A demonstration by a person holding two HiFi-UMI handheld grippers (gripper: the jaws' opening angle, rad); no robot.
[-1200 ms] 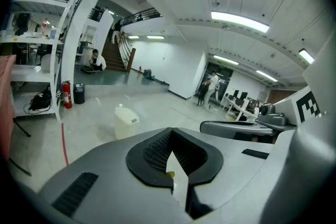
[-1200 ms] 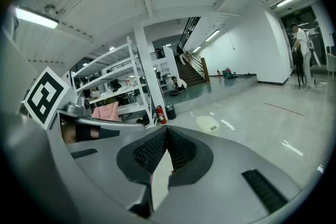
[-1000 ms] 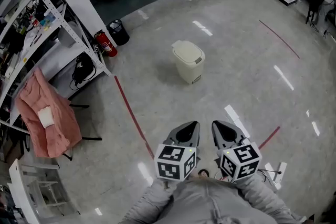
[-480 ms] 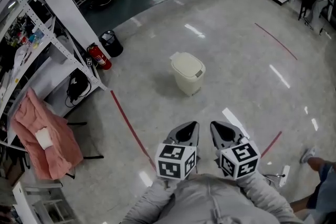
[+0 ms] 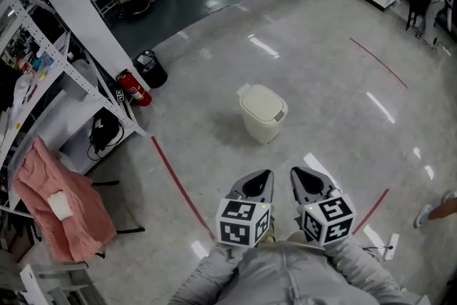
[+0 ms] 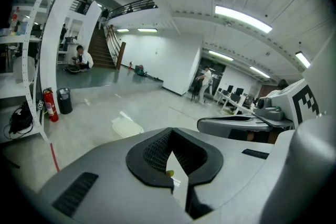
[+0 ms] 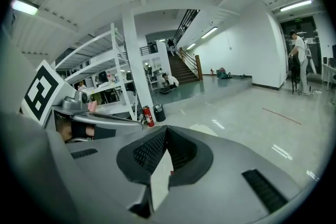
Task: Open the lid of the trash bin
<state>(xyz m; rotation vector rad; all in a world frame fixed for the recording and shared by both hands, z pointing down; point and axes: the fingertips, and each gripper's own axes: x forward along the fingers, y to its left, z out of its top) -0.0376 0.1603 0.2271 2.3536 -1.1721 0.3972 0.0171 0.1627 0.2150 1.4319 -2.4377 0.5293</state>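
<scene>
A cream trash bin [image 5: 263, 113] stands on the grey floor ahead of me, its lid down. In the left gripper view the trash bin [image 6: 126, 127] shows just above the jaws, and in the right gripper view only its top [image 7: 202, 129] peeks over them. My left gripper [image 5: 261, 175] and right gripper [image 5: 298, 173] are held side by side close to my body, well short of the bin. Both are shut with nothing between the jaws. The left gripper's tips [image 6: 170, 131] and the right gripper's tips [image 7: 165, 131] point toward the bin.
Metal shelving [image 5: 64, 68] runs along the left, with a red fire extinguisher [image 5: 136, 91] and a black bin [image 5: 150, 68] at its foot. A pink cloth [image 5: 57, 203] hangs over a chair. A red tape line [image 5: 178, 182] crosses the floor. A person's foot [image 5: 435, 211] shows at the right edge.
The trash bin has drawn nearer and sits lower in the head view. Both grippers keep the same pose. A person's leg has moved along the right edge.
</scene>
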